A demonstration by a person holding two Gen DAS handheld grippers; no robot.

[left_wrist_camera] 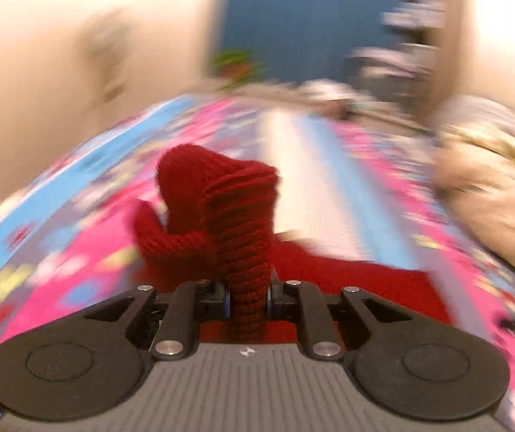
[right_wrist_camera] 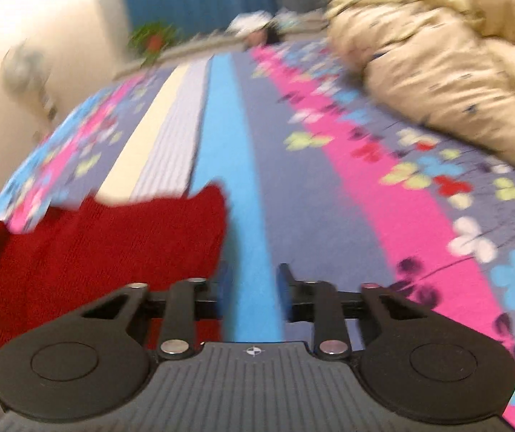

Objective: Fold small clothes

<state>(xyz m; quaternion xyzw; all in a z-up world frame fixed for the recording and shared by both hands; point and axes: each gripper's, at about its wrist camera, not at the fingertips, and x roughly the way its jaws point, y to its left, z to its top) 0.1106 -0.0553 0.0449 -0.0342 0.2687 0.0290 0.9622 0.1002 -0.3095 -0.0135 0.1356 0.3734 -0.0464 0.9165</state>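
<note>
Dark red knitted garment [left_wrist_camera: 221, 216], ribbed, bunched and standing upright in one view, spread flat [right_wrist_camera: 95, 244] in other

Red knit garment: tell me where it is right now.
In the left wrist view the red knit garment is bunched between the left tongs, above the floral bedsheet; the right wrist view shows it spread lower left.

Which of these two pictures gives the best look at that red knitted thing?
The left wrist view: the red knit bunches up sharply between the left gripper's fingers. The right wrist view shows only a blurred flat stretch lying on the bedspread.
</note>
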